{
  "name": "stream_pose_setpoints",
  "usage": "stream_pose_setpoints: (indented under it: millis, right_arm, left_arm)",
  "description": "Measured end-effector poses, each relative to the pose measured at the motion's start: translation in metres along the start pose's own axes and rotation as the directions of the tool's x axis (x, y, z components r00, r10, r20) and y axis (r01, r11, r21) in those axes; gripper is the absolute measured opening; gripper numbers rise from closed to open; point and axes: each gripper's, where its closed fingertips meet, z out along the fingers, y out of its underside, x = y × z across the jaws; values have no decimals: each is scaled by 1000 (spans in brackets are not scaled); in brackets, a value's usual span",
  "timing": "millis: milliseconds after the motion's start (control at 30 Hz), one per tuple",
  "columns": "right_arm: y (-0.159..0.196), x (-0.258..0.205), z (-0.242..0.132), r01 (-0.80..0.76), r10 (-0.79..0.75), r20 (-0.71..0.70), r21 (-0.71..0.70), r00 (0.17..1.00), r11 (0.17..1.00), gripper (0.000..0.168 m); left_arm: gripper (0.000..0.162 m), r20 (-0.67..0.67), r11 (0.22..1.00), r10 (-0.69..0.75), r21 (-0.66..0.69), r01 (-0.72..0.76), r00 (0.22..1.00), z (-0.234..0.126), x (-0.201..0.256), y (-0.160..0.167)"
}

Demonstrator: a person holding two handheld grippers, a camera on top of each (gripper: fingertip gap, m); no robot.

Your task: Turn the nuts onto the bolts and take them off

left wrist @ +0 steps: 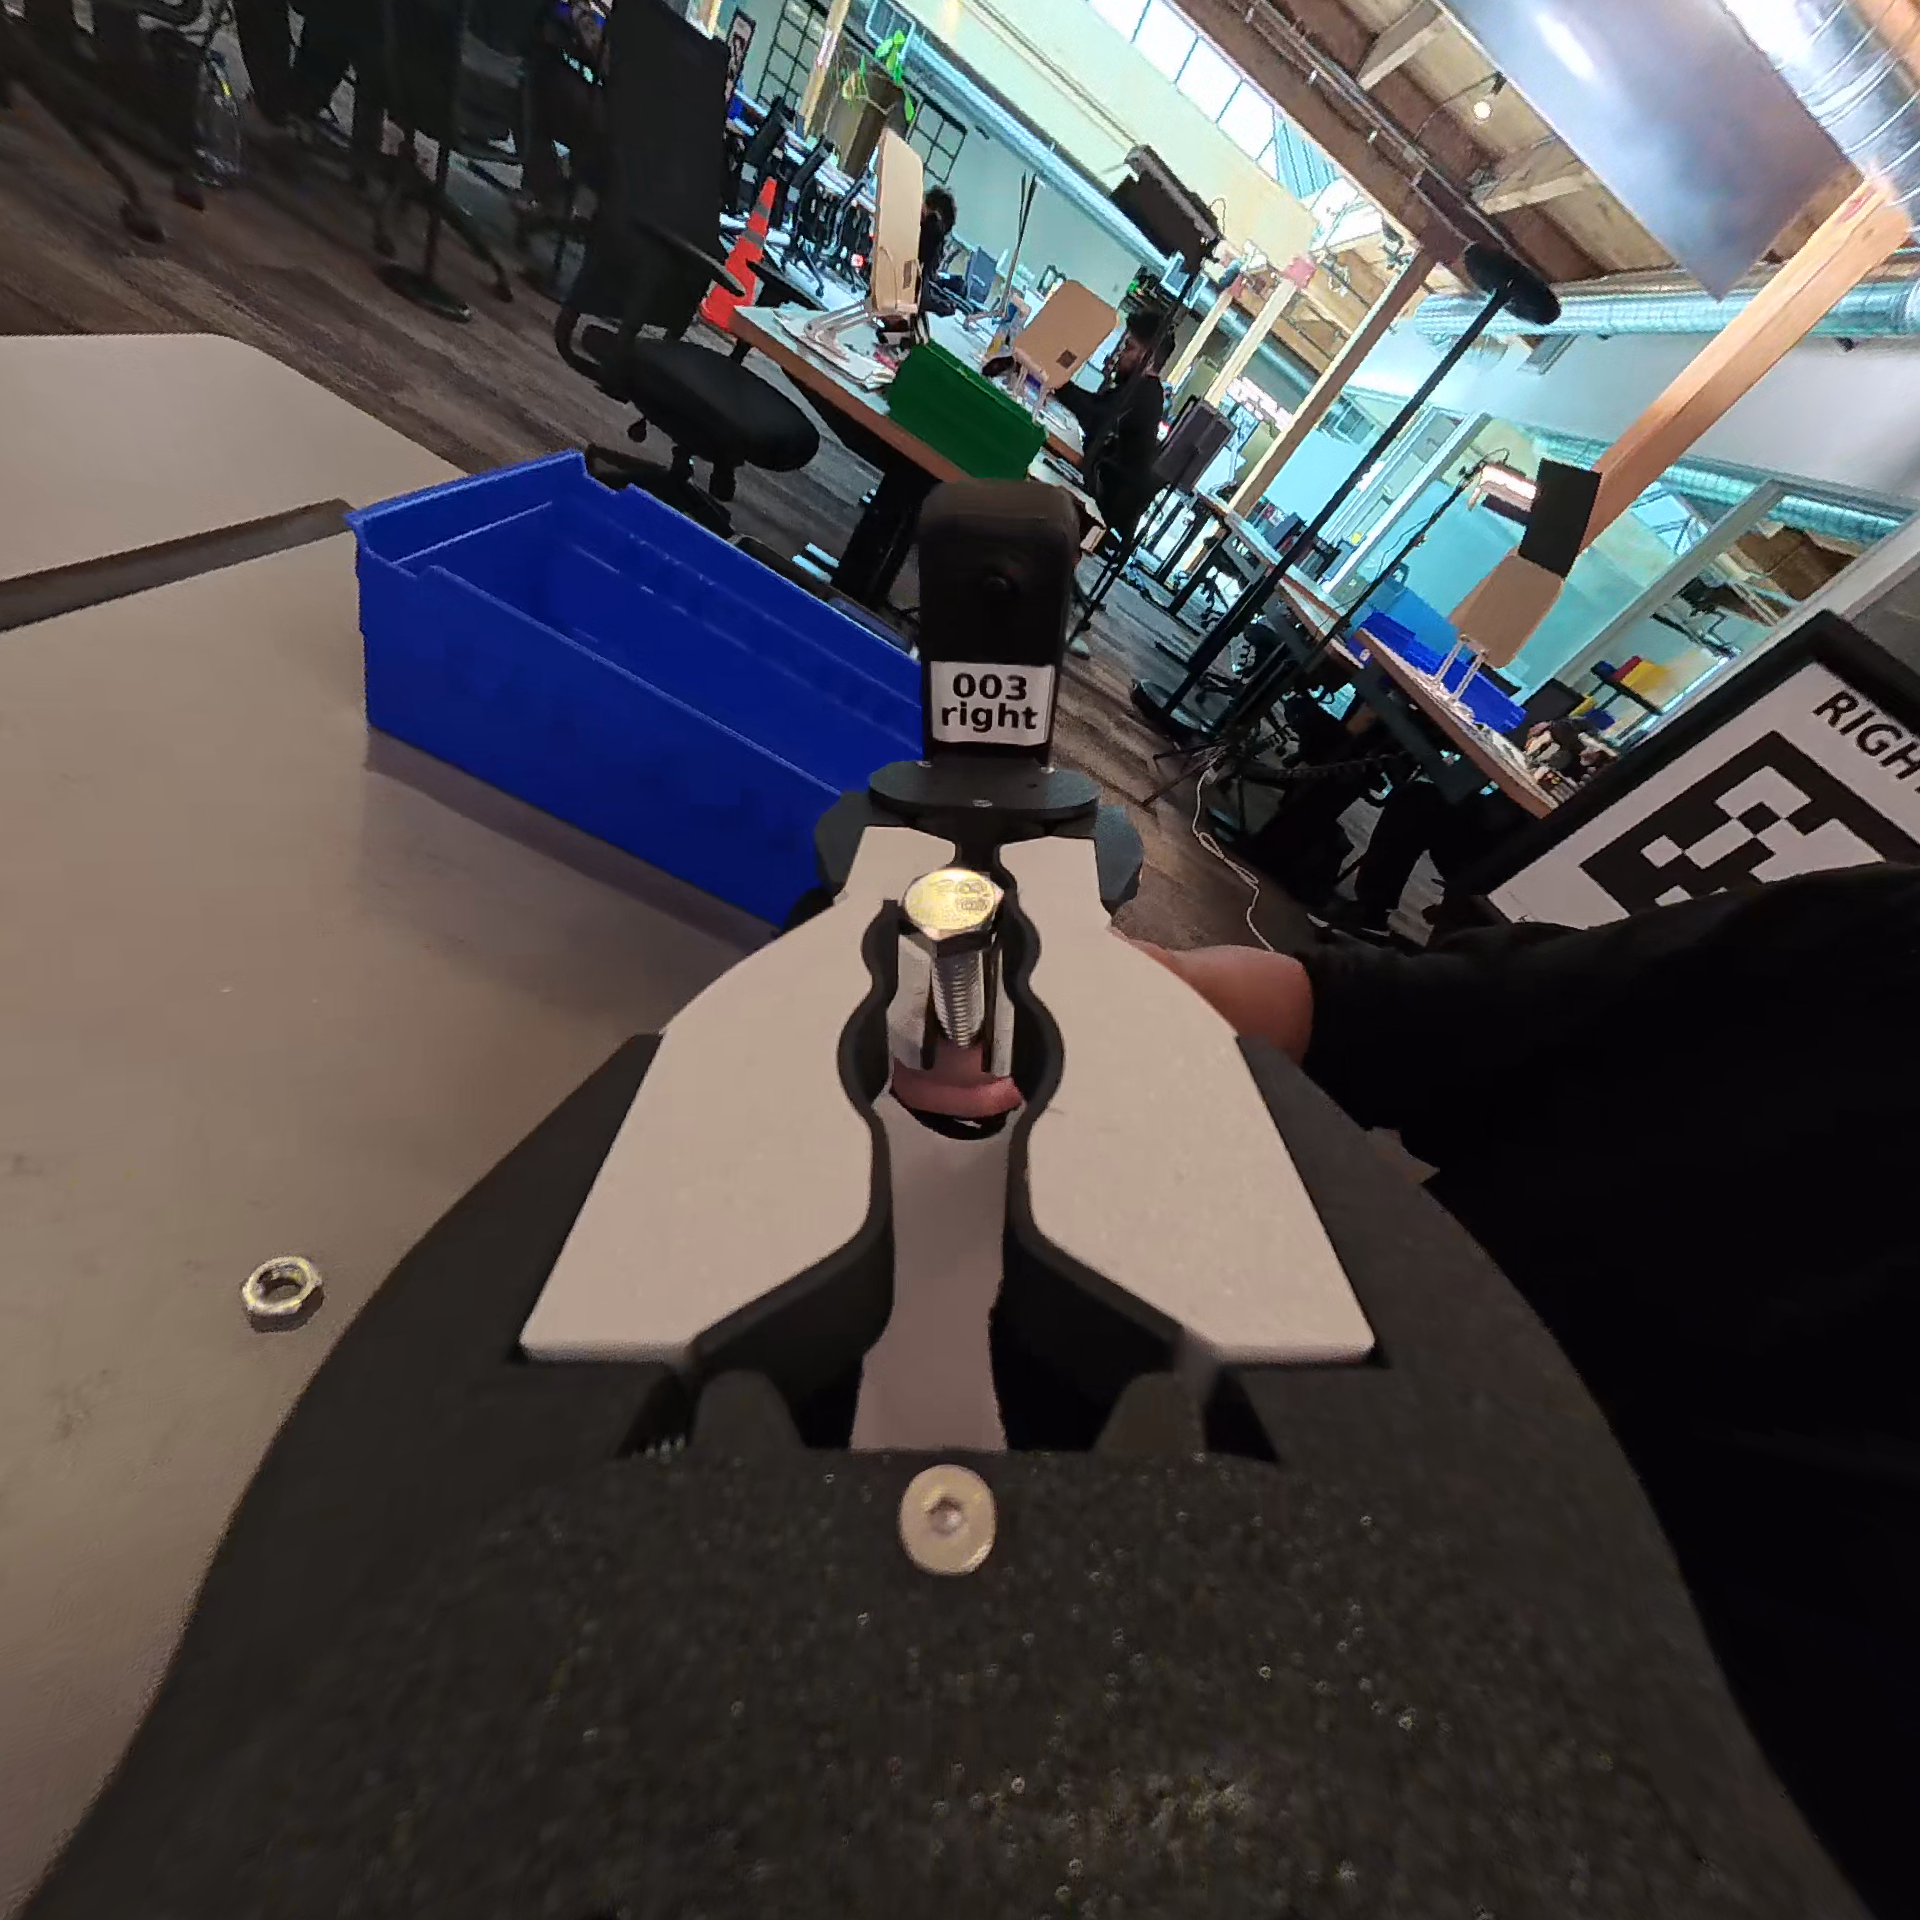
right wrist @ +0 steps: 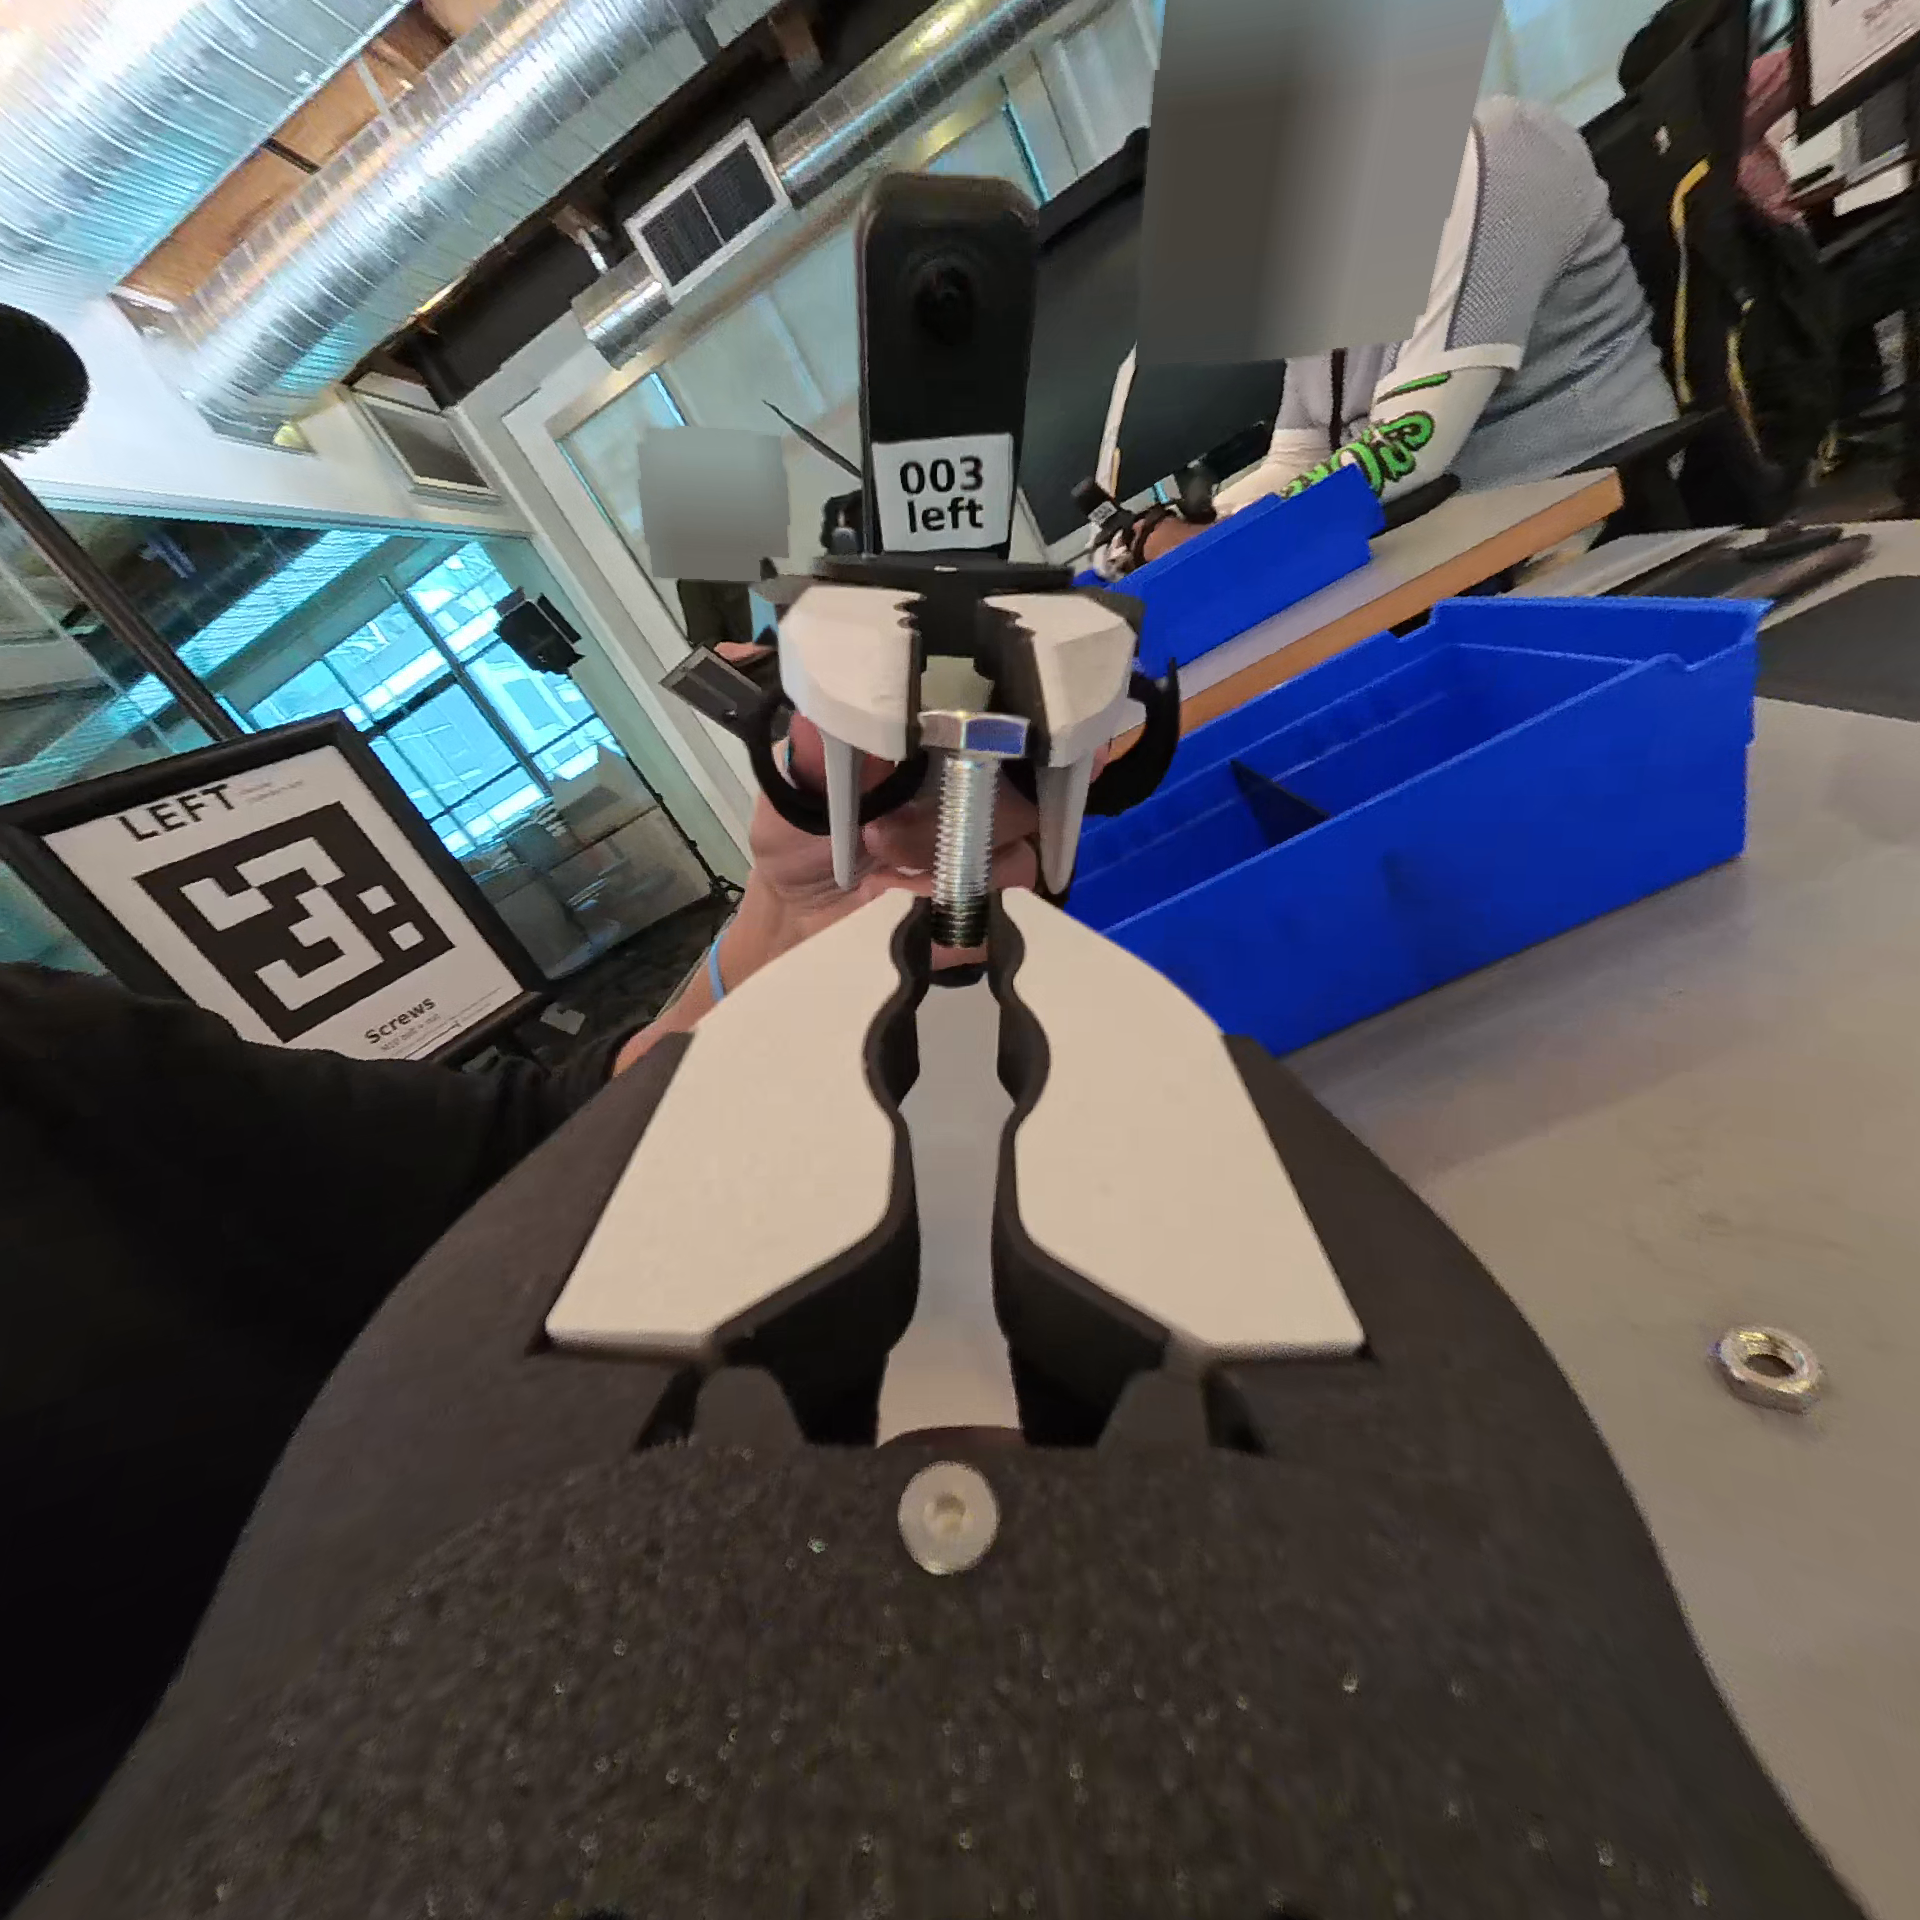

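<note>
at centre frame in both views, 1 steel bolt spans the 2 grippers. left gripper is clamped on its hex head, right gripper pinched on the threaded tip. rigid, slick metal; the flat-sided head likely grips best. 1 loose nut lies on the grey table, lower right.

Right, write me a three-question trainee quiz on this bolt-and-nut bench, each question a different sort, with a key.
1. True or false: a loose nut lies on the grey table.
2. What colour is the bin on that table? A red, B blue, C yellow.
3. Which end of the bolt sits at the tips of the right gripper: the head or the threaded end?
Key: 1 true; 2 B; 3 threaded end.
</note>
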Motion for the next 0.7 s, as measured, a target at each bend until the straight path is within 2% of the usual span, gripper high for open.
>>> stream_pose_setpoints:
  millis: [133, 200, 233, 367, 500, 700]
  right_arm:
    - [-3, 2, -2, 23, -22, -42, 26, 999, 999, 10]
    - [-3, 3, -1, 21, -19, -49, 29, 999, 999, 9]
    - [-3, 3, -1, 13, -12, -45, 35, 999, 999, 9]
    - [-3, 3, -1, -12, 14, -34, 47, 999, 999, 9]
    - [-3, 2, 0, -22, 23, -23, 59, 999, 998, 10]
    - [-6, 4, -2, -3, 5, -27, 84, 1000, 996, 10]
  left_arm:
    - [20, -28, 998, -30, 48, 31, 999, 3, 1, -3]
    - [33, -59, 996, -52, 63, 55, 997, 6, 5, -5]
    - [33, -63, 996, -56, 65, 61, 996, 7, 5, -5]
    - [32, -58, 996, -58, 65, 62, 997, 10, 3, -4]
    - [19, -45, 997, -51, 60, 53, 998, 13, 0, 0]
    - [19, -11, 997, -14, 71, 15, 1000, 12, -1, -3]
